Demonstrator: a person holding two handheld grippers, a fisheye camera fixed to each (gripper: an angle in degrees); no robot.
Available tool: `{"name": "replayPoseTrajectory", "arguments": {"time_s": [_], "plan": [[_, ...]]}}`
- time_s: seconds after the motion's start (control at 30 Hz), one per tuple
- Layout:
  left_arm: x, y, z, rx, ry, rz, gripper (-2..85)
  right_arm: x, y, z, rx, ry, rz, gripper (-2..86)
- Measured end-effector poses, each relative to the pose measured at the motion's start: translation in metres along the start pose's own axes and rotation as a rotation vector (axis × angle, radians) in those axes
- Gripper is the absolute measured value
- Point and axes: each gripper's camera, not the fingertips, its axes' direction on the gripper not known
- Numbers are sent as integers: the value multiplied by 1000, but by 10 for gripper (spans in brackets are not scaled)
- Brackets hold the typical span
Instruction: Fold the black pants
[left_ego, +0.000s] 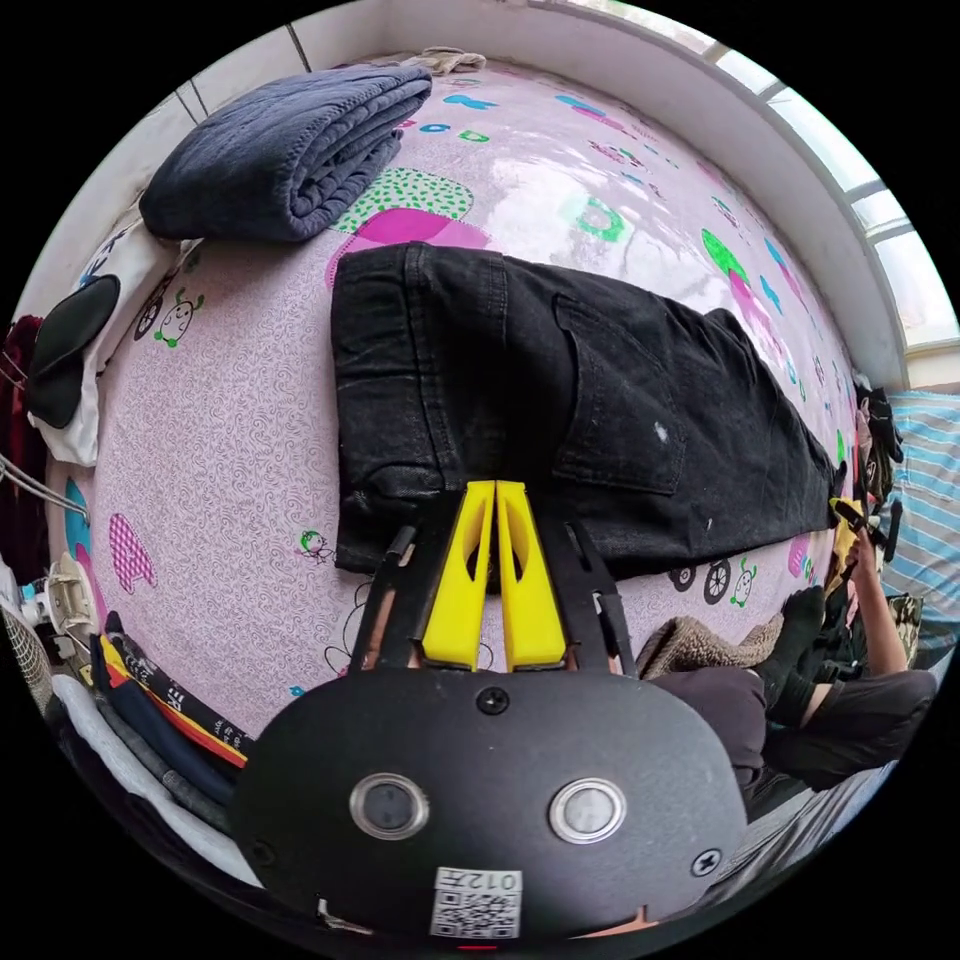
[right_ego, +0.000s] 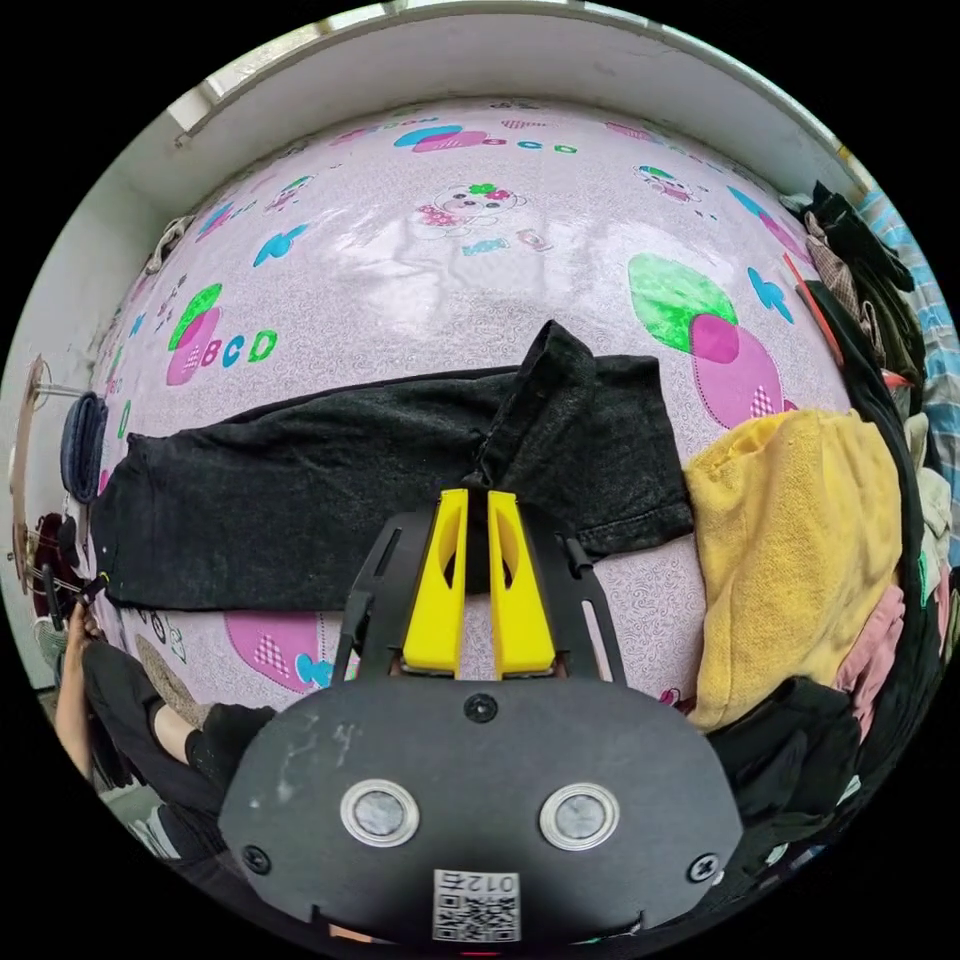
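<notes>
Seen from the left gripper view, going left to right: a white cloth (left_ego: 95, 330) with a dark eye mask (left_ego: 68, 335) on it at the left edge of the bed (left_ego: 220, 420), a folded navy blanket (left_ego: 290, 150) on the patterned pink sheet toward the far corner, then the black pants (left_ego: 560, 400) laid flat across the middle, waistband end on the left, legs running off to the right. Left tongs (left_ego: 497, 490) with yellow jaws drawn nearly together at the near edge of the pants by the waistband; cannot tell whether any cloth is pinched between them. Farther right, a person's leg in dark fabric (left_ego: 850, 700) beside the bed. Seen from the right gripper view, left to right: a person's arm (right_ego: 70, 690) at the left edge, the black pants (right_ego: 330, 480) stretched across the bed (right_ego: 420, 280), one leg cuff lifted and folded back over the cloth. Right tongs (right_ego: 478, 492) narrow, tips meeting a raised pucker of pants fabric, apparently gripping it. Just right of the pants, touching them, a yellow towel (right_ego: 790, 540) atop a heap of clothes (right_ego: 880, 330).
</notes>
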Motion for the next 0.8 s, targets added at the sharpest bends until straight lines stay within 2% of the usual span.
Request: {"name": "replayPoseTrajectory", "arguments": {"time_s": [0.2,0.43,0.53,0.63,0.7,0.8], "plan": [[12,30,0,-82,-43,154,3,78,-10,14,86,-190,120,21],[4,91,-35,107,25,95,8,180,-17,18,179,-243,265,14],[46,94,-48,197,-10,249,11,211,-26,19,196,-170,284,20],[111,90,-41,223,-170,476,18,248,-22,19,262,-158,373,24],[152,88,-20,187,-248,628,23,265,-16,20,302,-140,398,18],[176,85,12,114,-303,682,25,297,-3,23,340,-41,455,-1]]}}
